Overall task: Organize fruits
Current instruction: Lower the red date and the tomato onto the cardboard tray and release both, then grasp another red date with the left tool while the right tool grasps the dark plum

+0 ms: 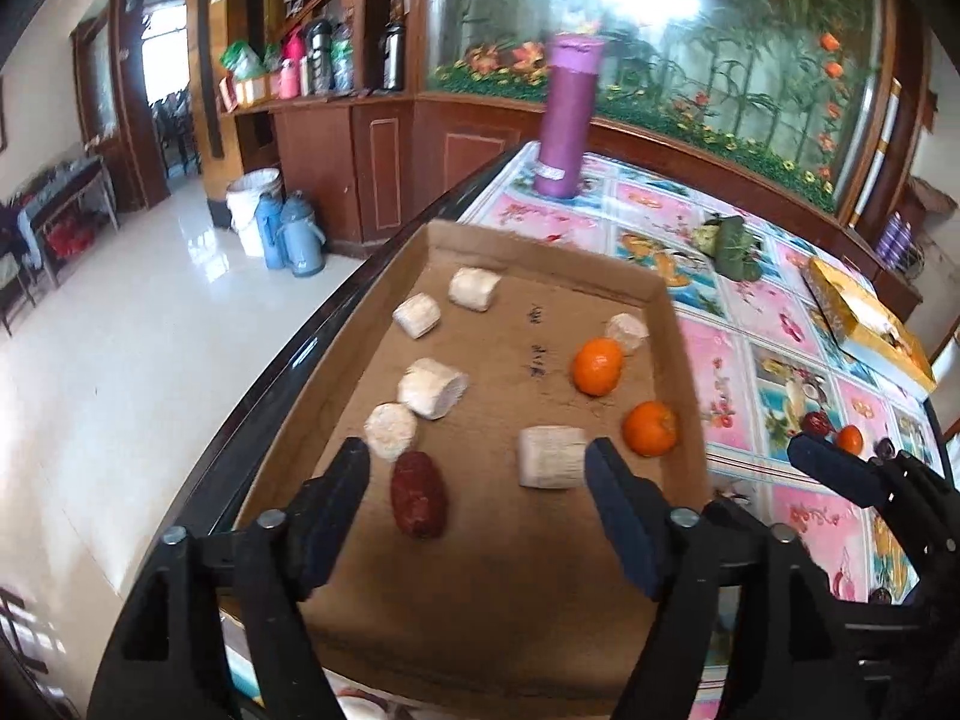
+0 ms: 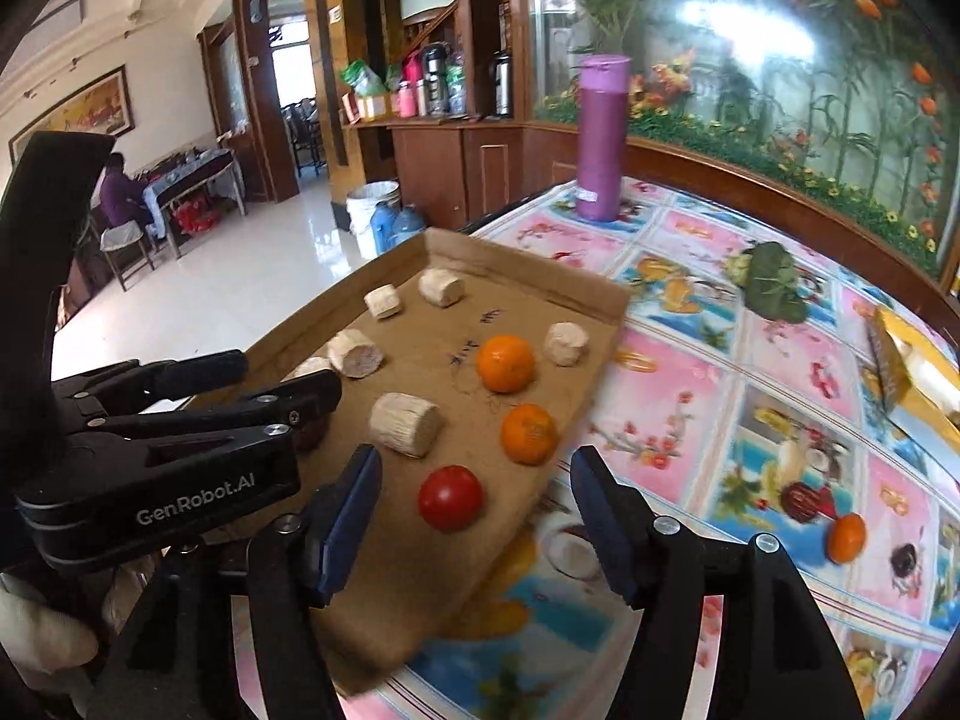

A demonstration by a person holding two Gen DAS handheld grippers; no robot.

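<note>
A shallow cardboard tray [image 1: 540, 240] lies at the table's left edge. It holds two oranges [image 1: 597, 366] [image 1: 650, 428], several pale cylindrical chunks [image 1: 552, 457] and a dark red date [image 1: 418, 495]. My left gripper [image 1: 477, 456] hovers open above the tray's near part, with the date and one chunk lying between its fingers, untouched. My right gripper [image 2: 474, 462] is open too. A red tomato [image 2: 451, 498] rests on the tray between its fingers, free of the pads. On the tablecloth to the right lie a small orange [image 2: 847, 537], a red date [image 2: 804, 501] and a dark fruit [image 2: 903, 561].
A tall purple cylinder [image 2: 600, 138] stands at the far end of the table. A green leaf bundle [image 2: 771, 291] and a yellow box [image 1: 864, 324] lie further right. The table's dark edge [image 1: 288, 372] drops to the tiled floor left of the tray.
</note>
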